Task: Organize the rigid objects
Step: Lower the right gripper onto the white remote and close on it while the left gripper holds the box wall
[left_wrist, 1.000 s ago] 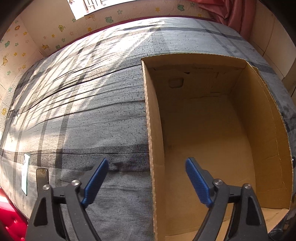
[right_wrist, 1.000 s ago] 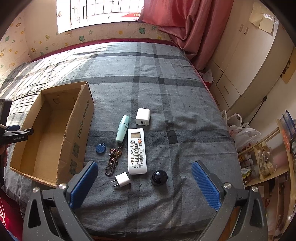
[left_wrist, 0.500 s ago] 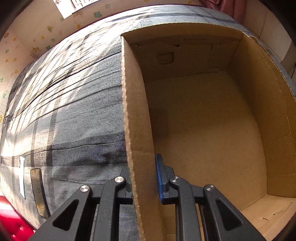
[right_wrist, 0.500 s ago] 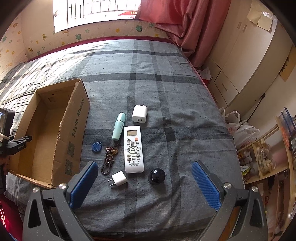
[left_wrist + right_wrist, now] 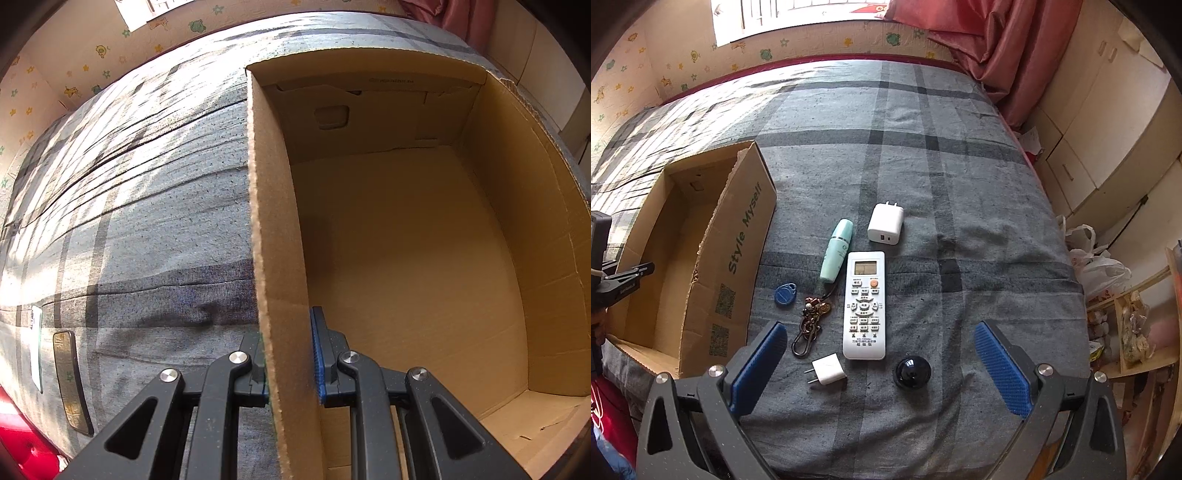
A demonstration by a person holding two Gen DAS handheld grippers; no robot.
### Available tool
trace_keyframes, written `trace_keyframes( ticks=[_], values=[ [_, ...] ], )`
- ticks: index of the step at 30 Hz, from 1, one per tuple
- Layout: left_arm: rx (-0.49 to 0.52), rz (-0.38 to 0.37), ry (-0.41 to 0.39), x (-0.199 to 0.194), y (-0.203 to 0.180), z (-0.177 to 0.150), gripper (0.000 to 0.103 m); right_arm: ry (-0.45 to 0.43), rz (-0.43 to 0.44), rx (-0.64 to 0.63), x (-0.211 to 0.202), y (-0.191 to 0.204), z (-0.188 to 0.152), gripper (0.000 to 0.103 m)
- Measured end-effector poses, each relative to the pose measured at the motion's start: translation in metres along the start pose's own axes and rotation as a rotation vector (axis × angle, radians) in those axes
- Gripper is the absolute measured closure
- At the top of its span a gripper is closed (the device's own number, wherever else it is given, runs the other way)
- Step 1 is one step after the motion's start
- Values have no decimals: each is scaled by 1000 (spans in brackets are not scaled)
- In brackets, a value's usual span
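Left wrist view: left gripper (image 5: 290,363) is clamped on the left side wall of the cardboard box (image 5: 406,258), one blue pad inside the wall, the other outside; box sits open-topped on the grey plaid bedspread (image 5: 147,206), inside looks bare brown. Two flat narrow items (image 5: 70,373) lie at the near-left bed edge, too distorted to identify. Right wrist view: right gripper (image 5: 881,373) hovers above the near part of the bed, jaws wide apart, holding nothing. Cardboard box (image 5: 701,266) is far left, printed side facing the objects. Right of it, loose on the bedspread (image 5: 960,184): white remote (image 5: 865,304) in the middle, mint tube (image 5: 836,250) just left of its far end, big white charger (image 5: 885,223) beyond it, blue key fob (image 5: 785,294) near the box, keychain (image 5: 810,321) between fob and remote, small white plug (image 5: 827,373) and black round object (image 5: 911,372) near the remote's near end.
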State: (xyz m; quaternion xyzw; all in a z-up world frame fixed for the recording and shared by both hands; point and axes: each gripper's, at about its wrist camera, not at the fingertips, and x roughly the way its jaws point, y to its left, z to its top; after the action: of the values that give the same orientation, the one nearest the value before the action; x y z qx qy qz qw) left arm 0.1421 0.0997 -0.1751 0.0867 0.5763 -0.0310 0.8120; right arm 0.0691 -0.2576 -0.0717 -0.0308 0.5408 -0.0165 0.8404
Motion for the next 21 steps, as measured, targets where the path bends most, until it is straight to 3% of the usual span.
trace_keyframes(
  ticks=[11,21],
  values=[
    [-17,-6,2,3,6,1,85,111,51,-56,80,-6,16,0],
    [-23,2,5,5,4,2,83,211,14,-59,141,-4,21,2]
  ],
)
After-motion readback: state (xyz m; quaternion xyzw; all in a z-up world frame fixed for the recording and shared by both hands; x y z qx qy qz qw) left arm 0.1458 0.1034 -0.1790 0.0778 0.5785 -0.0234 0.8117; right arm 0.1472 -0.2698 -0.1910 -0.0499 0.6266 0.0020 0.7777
